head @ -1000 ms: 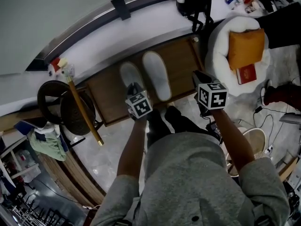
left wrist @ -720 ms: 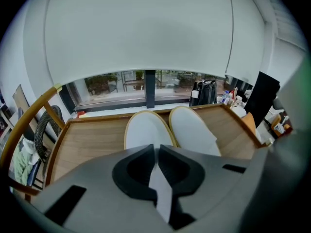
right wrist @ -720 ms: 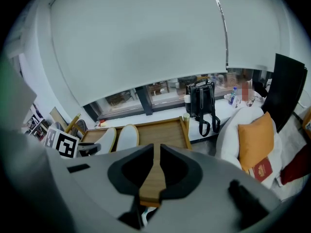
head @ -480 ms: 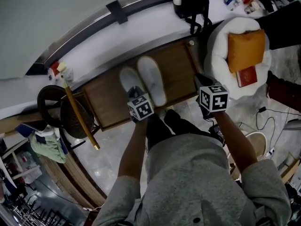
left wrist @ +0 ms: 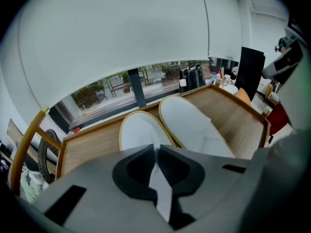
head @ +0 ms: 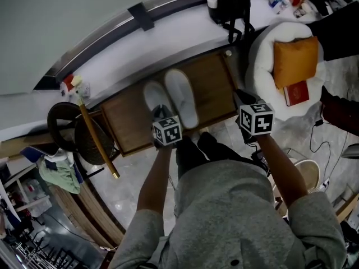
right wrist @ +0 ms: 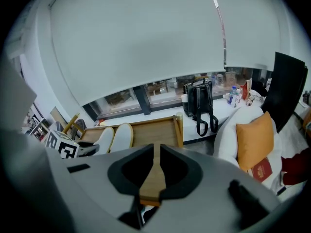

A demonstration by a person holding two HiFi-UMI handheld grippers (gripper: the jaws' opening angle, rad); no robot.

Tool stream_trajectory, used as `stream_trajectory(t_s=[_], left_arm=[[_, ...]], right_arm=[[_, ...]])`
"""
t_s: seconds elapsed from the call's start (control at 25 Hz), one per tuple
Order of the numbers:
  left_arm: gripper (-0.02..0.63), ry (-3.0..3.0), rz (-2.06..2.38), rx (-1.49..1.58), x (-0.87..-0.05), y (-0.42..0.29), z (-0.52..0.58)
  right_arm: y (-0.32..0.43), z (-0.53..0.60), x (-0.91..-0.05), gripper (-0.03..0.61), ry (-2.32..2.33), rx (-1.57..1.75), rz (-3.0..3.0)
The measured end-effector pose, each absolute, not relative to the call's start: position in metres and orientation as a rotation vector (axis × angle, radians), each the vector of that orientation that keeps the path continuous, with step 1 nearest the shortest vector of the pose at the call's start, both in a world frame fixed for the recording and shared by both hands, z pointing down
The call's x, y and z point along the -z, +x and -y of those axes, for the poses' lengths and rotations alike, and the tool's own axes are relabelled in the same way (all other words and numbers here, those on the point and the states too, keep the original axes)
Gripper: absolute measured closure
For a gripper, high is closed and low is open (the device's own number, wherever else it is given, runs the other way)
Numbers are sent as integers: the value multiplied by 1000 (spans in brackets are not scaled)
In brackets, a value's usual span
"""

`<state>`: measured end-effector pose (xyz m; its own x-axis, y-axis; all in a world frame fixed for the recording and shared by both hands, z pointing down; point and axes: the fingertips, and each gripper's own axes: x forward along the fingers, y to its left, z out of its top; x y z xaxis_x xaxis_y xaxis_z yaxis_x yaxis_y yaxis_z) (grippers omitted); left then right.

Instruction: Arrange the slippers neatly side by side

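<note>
Brown wooden tabletop (head: 216,83) bears two white fabric slippers (head: 180,94), touching side by side at its near edge, unmoved lately. The left hand-held gripper (left wrist: 155,152) and right hand-held gripper (right wrist: 154,149) stay clenched, empty: arranging looks finished.

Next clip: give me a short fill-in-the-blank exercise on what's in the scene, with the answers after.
1. The left slipper and the right slipper lie side by side on a ___ tray.
2. The cushion on the white seat is ___.
3. The backpack on the ledge beyond the tray is ___.
Missing words: wooden; orange; black.
</note>
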<state>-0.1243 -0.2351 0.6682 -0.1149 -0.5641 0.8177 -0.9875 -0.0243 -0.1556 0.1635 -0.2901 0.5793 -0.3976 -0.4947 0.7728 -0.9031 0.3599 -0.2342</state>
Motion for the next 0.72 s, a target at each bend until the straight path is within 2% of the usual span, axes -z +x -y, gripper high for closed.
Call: stream_trajectory(t_s=[0.2,0.28,0.4,0.72], left_arm=[[565,1642,1675,-942,-669,-120,235],[470,1645,1648,-869,-667,-117,233],[406,1645,1640,-797,-657,-117,230],[394,1689,1781,-689,-587,-135,212]], right_arm=[[160,288,-577,523,1202,-891,2054],[157,287,-573,523,1187,-891,2086],[151,290,-562,523,1172,-902,2154],[128,300,-490,523,1068,-833,2446]])
